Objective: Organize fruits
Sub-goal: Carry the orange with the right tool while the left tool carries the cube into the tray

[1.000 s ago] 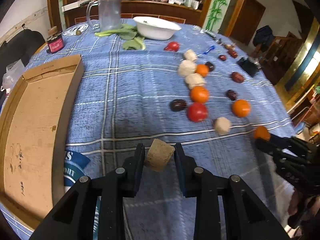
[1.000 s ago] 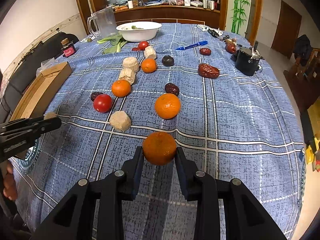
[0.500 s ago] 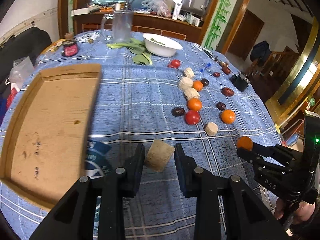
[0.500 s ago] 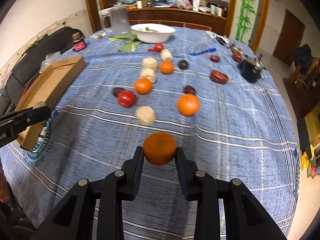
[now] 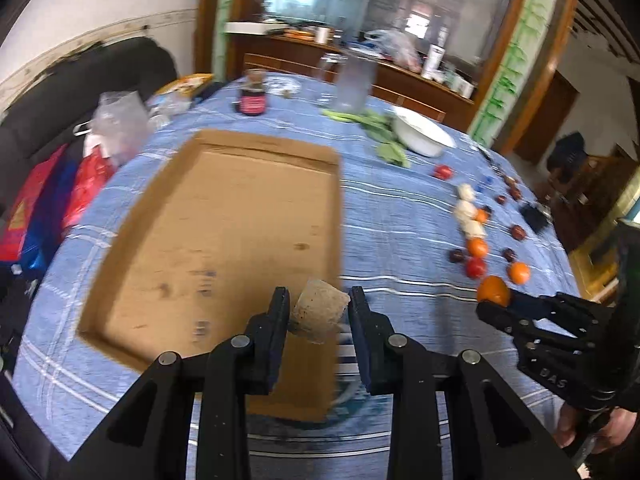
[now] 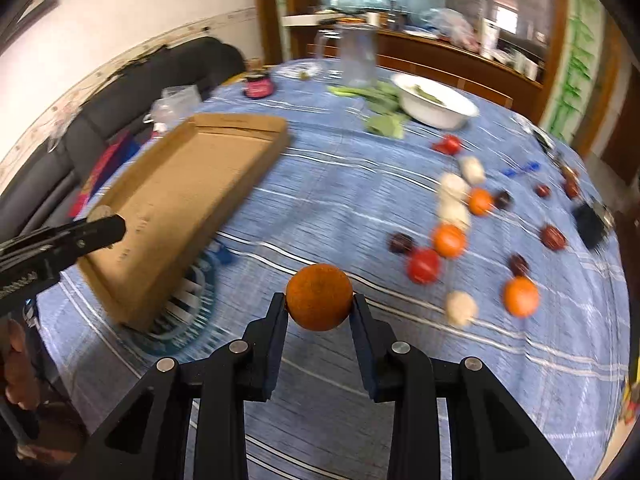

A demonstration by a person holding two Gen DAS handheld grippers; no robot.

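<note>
Left gripper (image 5: 318, 312): my fingers are clenched on a pale chunk (image 5: 319, 311), a tan, rough-skinned cut piece, low centre of the left wrist view, over the near right corner of the cardboard tray (image 5: 224, 240).
Right gripper (image 6: 319, 310): clamped on a mandarin (image 6: 319, 297), low centre of the right wrist view, above the blue checked tablecloth (image 6: 340, 184).
How the pale chunk handles: I judge it light and fairly firm with a dry, grippy skin; its flat cut faces are the best place for my pads.
How the mandarin handles: I judge it light, round, with a soft rind that bruises; hold it across its widest middle with a mild squeeze so it cannot roll out.
Cardboard tray: bare inside, centre left in the left wrist view; likely where both pieces go.
Remaining fruit: a loose row at centre right of the right wrist view, with a tomato (image 6: 424, 266), more mandarins (image 6: 449, 241), dark dates (image 6: 401, 243) and pale chunks (image 6: 461, 307), all on the cloth.
Far end: white bowl (image 6: 434, 101), leafy greens (image 6: 380, 98), clear jug (image 6: 356, 56), dark jar (image 6: 259, 85), upper centre.
Writing: letters moulded on the other gripper at lower right of the left wrist view look like "DAS"; a blue printed item (image 6: 192, 300) under the tray is too blurred to read.
</note>
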